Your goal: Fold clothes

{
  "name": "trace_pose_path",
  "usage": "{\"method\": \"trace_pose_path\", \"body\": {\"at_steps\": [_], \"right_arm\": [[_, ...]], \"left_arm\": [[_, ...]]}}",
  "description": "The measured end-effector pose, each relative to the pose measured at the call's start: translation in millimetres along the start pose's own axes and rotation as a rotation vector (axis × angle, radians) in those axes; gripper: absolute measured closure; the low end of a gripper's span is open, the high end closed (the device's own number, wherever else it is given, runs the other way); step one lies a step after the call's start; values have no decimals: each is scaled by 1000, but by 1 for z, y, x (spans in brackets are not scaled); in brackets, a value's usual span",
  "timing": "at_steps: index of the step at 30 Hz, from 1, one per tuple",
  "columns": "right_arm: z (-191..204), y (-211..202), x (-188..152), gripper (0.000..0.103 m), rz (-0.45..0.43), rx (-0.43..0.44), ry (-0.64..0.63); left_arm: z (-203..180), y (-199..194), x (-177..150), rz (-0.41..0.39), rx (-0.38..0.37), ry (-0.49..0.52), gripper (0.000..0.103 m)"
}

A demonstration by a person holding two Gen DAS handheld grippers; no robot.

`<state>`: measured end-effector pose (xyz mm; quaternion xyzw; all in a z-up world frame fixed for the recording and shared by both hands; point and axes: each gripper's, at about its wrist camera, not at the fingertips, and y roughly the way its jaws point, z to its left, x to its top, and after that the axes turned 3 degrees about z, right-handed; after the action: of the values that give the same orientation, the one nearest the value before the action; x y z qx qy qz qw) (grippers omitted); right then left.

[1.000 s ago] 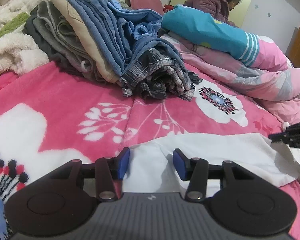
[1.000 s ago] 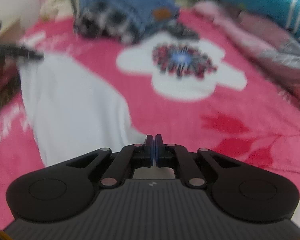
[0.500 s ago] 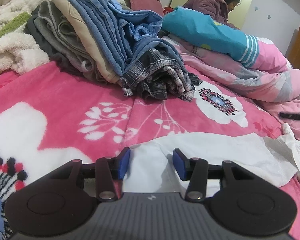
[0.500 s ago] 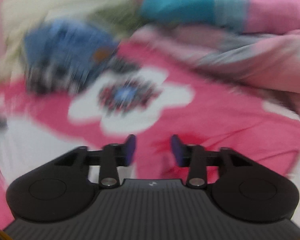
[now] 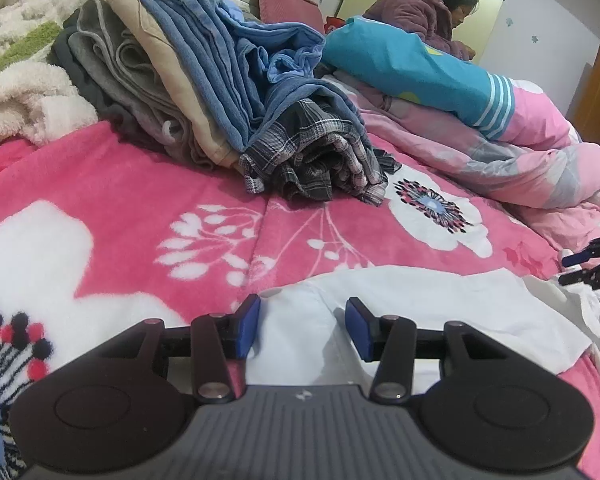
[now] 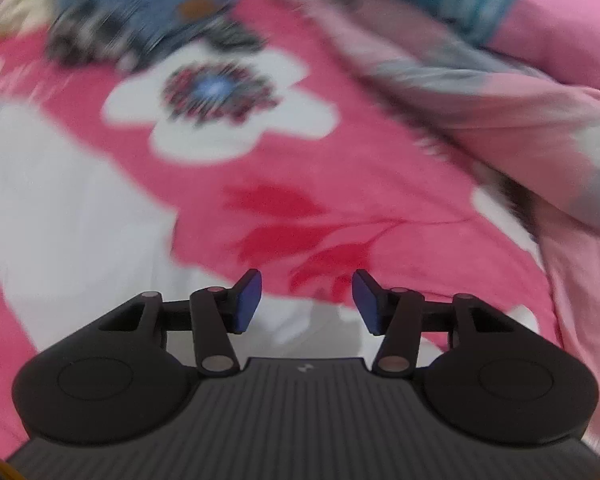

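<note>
The right claw [image 6: 306, 300], pressed together a second ago, is opening, with nothing pinched; the white garment [image 6: 60, 216] it released lies flat on the bed's near edge. The left claw [image 5: 302, 326] stays spread over the garment's near hem, gripping nothing. That fold looks placed; next comes a fresh grab. Farther up the pink blanket [image 5: 140, 184] sits the clothes pile [image 5: 220, 92].

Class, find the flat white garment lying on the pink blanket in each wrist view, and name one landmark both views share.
Left wrist view: flat white garment at lower centre, running right.
Right wrist view: same garment along the left, blurred.
Shared landmark: white flower print with a dark spiky centre.
</note>
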<state>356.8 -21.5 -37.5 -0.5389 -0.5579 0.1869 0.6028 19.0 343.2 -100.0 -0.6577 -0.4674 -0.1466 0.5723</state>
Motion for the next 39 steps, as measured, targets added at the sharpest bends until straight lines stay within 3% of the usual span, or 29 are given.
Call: {"method": "trace_pose_path", "body": {"at_steps": [6, 10, 11, 13, 14, 15, 23, 33, 37, 39], "right_arm": [[9, 24, 1, 44, 73, 87, -133], [2, 33, -8, 47, 75, 133, -90], [-2, 31, -10, 52, 69, 149, -63], [-4, 27, -16, 88, 50, 175, -35], [-2, 24, -18, 99, 34, 161, -31], [-1, 23, -20, 103, 23, 140, -30], [-11, 24, -44, 103, -78, 19, 134], [-25, 41, -55, 103, -226, -66, 474], [-45, 28, -53, 98, -252, -148, 608], [-65, 6, -63, 94, -325, -148, 718]], "left_arm": [[-1, 1, 0, 0, 8, 5, 55], [-3, 2, 0, -1, 14, 10, 55], [-3, 2, 0, -2, 15, 10, 55], [-3, 2, 0, -2, 15, 9, 55], [-3, 2, 0, -2, 16, 10, 55], [-3, 2, 0, -2, 17, 11, 55], [-4, 2, 0, -1, 23, 17, 55], [-3, 3, -1, -2, 20, 15, 55], [-3, 2, 0, -2, 18, 14, 55], [-2, 2, -1, -3, 17, 13, 55]]}}
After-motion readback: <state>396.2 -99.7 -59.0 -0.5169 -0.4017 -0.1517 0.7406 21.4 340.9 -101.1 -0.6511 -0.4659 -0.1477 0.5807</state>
